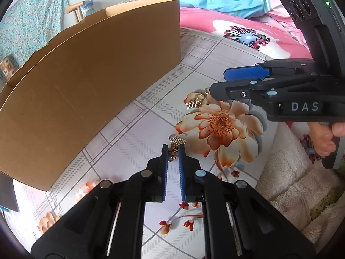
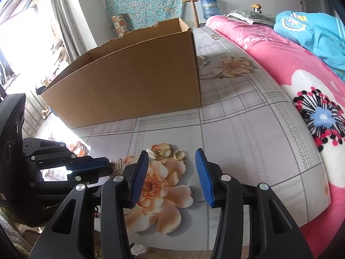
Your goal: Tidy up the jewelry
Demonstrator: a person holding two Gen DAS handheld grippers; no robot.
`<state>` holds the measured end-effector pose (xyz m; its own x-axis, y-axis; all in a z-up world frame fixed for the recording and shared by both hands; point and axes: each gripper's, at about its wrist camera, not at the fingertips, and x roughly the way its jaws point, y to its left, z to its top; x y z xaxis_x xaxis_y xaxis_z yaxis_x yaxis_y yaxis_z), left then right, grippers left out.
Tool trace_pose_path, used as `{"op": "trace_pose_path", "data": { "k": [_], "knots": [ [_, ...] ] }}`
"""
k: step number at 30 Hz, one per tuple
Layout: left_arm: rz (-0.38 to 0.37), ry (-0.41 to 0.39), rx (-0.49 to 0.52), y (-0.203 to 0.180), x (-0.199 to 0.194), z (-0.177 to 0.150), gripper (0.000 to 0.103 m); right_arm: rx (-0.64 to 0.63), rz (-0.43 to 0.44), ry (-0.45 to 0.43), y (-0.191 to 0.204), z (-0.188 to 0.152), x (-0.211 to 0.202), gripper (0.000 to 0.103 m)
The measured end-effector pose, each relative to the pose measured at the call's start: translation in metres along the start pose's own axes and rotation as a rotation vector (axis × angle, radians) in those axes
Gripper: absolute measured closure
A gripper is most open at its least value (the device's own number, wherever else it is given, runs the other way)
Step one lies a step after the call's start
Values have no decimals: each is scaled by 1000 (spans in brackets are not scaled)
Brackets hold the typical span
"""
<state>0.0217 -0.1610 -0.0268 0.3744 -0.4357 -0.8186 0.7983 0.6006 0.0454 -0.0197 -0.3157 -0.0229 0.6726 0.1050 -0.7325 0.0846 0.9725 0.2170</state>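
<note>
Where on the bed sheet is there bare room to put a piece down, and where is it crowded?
Free: the sheet between the cardboard box and the pink blanket, and the strip along the box's front wall. Crowded: the printed flower, where the gold earrings lie just ahead of the right gripper, and the left gripper closes on a gold charm.

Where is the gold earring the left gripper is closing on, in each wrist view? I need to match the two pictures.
Left wrist view: the gold earring sits low centre, between the left gripper pads, its ribbed charm poking out beyond them.
Right wrist view: far left, at mid-height, at the tip of the left gripper; only the charm shows.
Shared landmark: the cardboard box behind it.
</note>
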Motion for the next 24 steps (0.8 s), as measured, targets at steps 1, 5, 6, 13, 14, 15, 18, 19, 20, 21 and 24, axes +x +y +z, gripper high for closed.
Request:
{"op": "trace_pose_path", "data": {
  "k": [1,5,6,13,14,15,18,19,20,21,24],
  "knots": [
    [5,-3,-3,1,0,0,103,-2,4,0,1,0,0,59],
    [-7,-21,-28,6,-3,0,103,-19,10,1,7,1,1,59],
    [-9,-24,-30,8,-3,0,103,-20,13,2,7,2,2,59],
    [-40,-44,-71,16,-11,-1,93,-36,32,12,12,2,3,59],
    [-41,-45,-73,17,-11,-1,88,-40,36,14,14,2,4,59],
    [-41,-43,-70,17,-10,-2,82,-42,39,15,15,2,5,59],
    [-33,-31,-43,14,-5,-2,80,-51,46,17,18,4,6,59],
    [-33,-31,-36,13,-4,-2,80,-54,47,16,19,4,6,59],
    [-36,-29,-27,11,-2,-2,80,-57,47,16,20,4,6,59],
    [-36,-25,-20,10,-1,-2,80,-58,47,16,20,5,7,59],
    [-27,-27,15,6,1,-2,81,-60,47,17,20,6,7,59]
  ]
}}
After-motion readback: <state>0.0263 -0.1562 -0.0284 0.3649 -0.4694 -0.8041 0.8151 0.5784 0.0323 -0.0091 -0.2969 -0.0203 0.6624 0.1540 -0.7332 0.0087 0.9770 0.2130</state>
